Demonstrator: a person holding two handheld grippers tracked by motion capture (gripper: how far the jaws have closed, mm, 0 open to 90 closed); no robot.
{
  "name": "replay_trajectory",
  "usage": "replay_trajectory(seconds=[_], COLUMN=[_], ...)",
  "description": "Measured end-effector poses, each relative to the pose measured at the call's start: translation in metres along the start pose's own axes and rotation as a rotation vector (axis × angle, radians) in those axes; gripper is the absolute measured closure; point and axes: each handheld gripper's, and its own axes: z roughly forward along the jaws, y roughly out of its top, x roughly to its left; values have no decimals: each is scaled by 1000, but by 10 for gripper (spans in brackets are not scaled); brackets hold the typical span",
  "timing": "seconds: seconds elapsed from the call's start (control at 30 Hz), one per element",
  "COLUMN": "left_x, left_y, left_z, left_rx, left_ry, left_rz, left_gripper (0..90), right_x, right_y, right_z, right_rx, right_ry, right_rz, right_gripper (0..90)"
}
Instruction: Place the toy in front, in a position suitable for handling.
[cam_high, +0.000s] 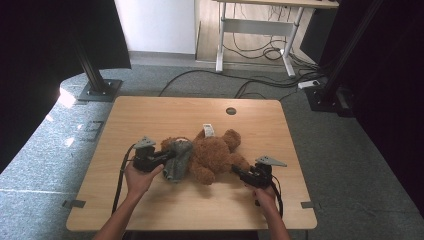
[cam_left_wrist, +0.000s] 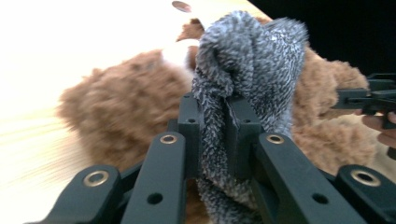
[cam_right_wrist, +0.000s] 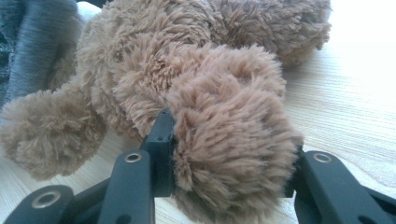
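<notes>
A brown teddy bear (cam_high: 215, 152) lies in the middle of the wooden table (cam_high: 150, 115), with a fuzzy grey garment (cam_high: 177, 160) over its left end. My left gripper (cam_high: 170, 156) comes in from the left, shut on a fold of that garment (cam_left_wrist: 247, 60), which bunches up between and above its jaws (cam_left_wrist: 215, 105). The bear's fur (cam_left_wrist: 126, 107) shows behind it. My right gripper (cam_high: 237, 171) reaches in from the right, shut on one of the bear's limbs (cam_right_wrist: 229, 107), whose fur bulges between the jaws (cam_right_wrist: 229, 144). The garment (cam_right_wrist: 32, 42) shows at the top left of the right gripper view.
A white label (cam_high: 208, 130) sticks out of the bear toward the far side. There is a round hole (cam_high: 230, 111) near the table's far edge. On the floor beyond are cables (cam_high: 250, 82), black stand bases (cam_high: 100, 90) and a white-legged desk (cam_high: 260, 25).
</notes>
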Motion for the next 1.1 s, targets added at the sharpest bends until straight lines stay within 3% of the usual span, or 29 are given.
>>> replay_trajectory(seconds=[0.17,0.2,0.4,0.6,1.1], left_x=[15,22,29,8,-35], left_y=[-8,-11,-15,-3,15], left_z=[-7,-10,-20,-19,16], left_rx=[4,2,-20,-60,-30], left_ry=[54,67,63,-9,-144], left_rz=[-14,-33,-50,-15,28], left_gripper=[782,782,788,803,818], right_x=[-1,-1,-2,-1,-1], right_y=[0,0,0,0,0], right_z=[0,0,1,1,1], right_rx=[3,3,4,-4,-4], right_ry=[3,4,5,0,1], right_rz=[3,4,7,7,9], right_gripper=[546,545,546,547,547])
